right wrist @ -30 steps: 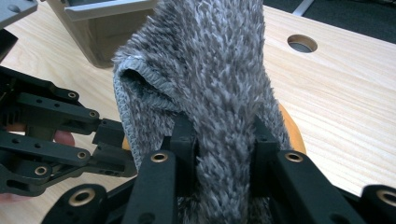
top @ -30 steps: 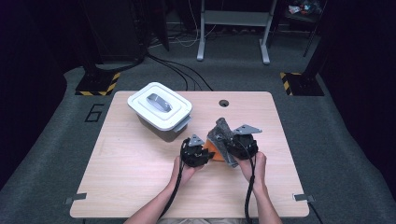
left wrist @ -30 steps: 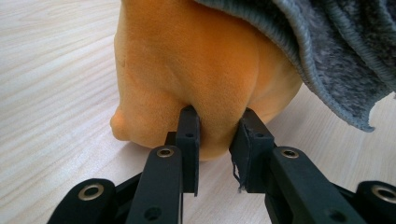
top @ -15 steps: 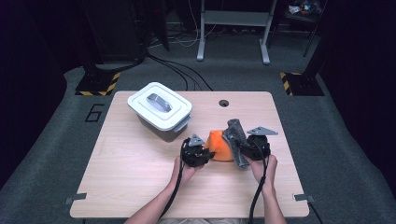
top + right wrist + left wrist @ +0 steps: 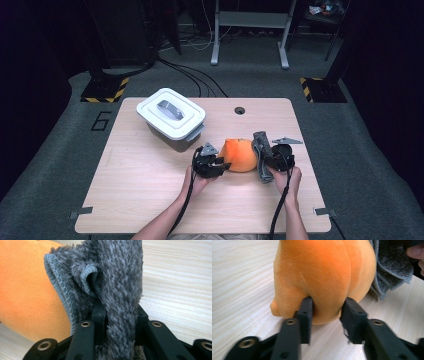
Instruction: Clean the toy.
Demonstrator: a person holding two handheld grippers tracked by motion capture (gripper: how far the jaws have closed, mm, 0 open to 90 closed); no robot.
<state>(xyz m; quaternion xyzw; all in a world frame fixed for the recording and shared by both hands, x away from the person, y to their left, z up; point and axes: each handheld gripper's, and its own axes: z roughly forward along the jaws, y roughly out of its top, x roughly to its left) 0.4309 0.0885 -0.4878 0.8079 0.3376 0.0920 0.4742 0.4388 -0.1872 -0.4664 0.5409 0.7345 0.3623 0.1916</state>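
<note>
Now both grippers work at an orange plush toy (image 5: 240,154) and a grey fuzzy cloth (image 5: 261,154) near the middle of the wooden table (image 5: 130,190).

At the toy's left side, the left gripper (image 5: 223,167) has just been opening its jaws; in the left gripper view the toy's rounded end (image 5: 322,277) bulges between them, the pads (image 5: 305,312) against or just beside the plush, and whether they press on it I cannot tell. To the toy's right, the right gripper (image 5: 263,162) is clamped on a thick fold of the cloth (image 5: 117,290), whose stitched edge lies against the toy's orange side (image 5: 27,292). Toy and cloth touch, both resting on the table just beyond the person's hands. Farther off to the left stands a white lidded container (image 5: 171,118), well apart from both.
</note>
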